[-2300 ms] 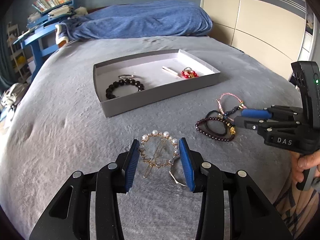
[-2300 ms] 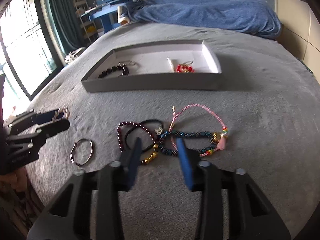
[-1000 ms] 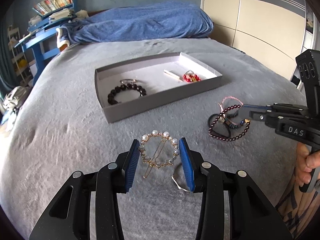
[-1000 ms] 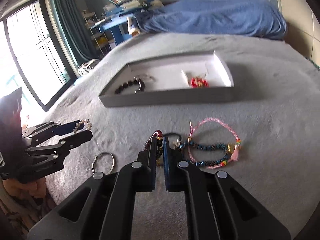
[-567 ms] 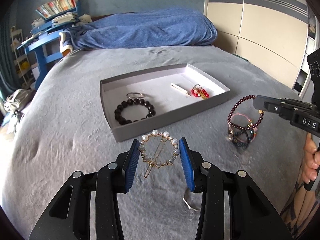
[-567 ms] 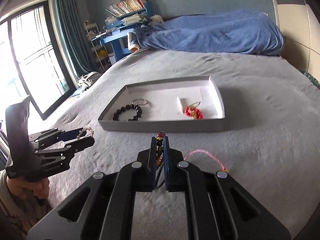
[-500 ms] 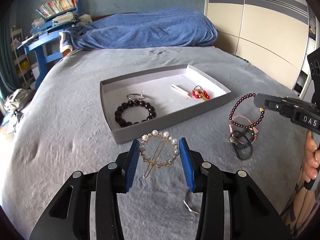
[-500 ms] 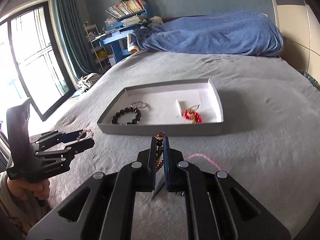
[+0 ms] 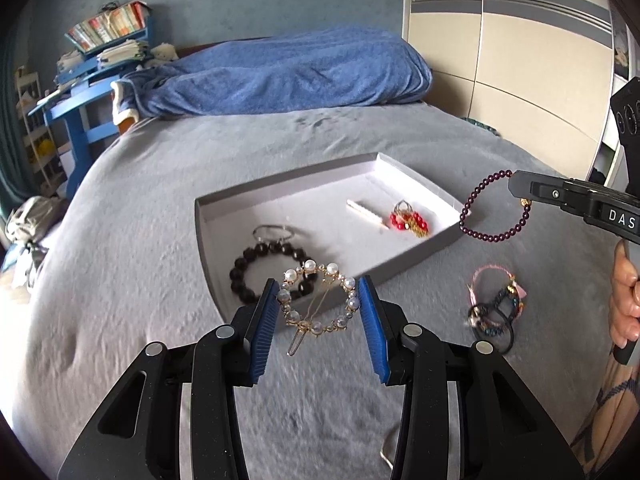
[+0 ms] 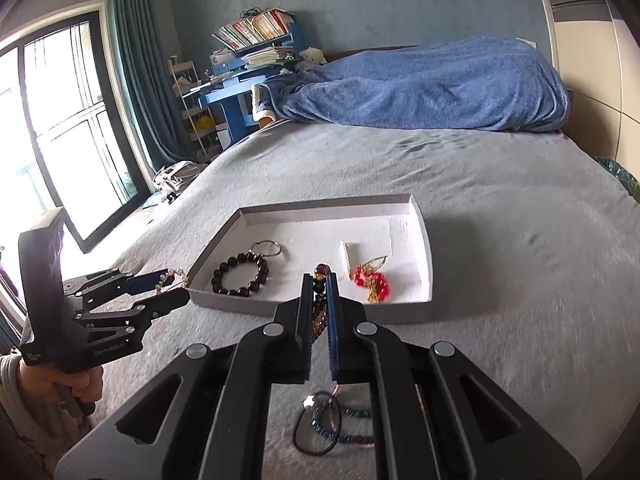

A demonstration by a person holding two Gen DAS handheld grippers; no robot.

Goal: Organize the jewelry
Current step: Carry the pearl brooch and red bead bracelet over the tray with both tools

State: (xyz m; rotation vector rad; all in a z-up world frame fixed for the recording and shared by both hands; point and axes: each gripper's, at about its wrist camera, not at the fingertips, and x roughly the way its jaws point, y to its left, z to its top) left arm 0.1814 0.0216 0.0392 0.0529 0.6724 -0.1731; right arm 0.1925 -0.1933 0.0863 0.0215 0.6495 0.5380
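At lower centre, a pearl hoop clip [image 9: 316, 302] is gripped by the left hand-held gripper [image 9: 319, 312], tilted downward. A dark beaded bracelet [image 9: 494, 210] is pinched in the nearly closed right hand-held gripper [image 10: 319, 300], dangling mid-right beside the grey tray [image 9: 208, 240] on the bed [image 9: 120, 260].

The right gripper [image 9: 516, 184] reads "DAS"; the left gripper's [image 10: 176, 286] lettering looks illegible.

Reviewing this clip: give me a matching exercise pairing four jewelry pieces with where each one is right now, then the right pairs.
1. pearl hair clip
2. dark purple bead bracelet
3. black bead bracelet
4. pink cord bracelet

a. lying in the gray tray
b. lying on the bedspread
c. gripped by the left gripper
d. hanging from the right gripper

Pairs: 1-c, 2-d, 3-a, 4-b
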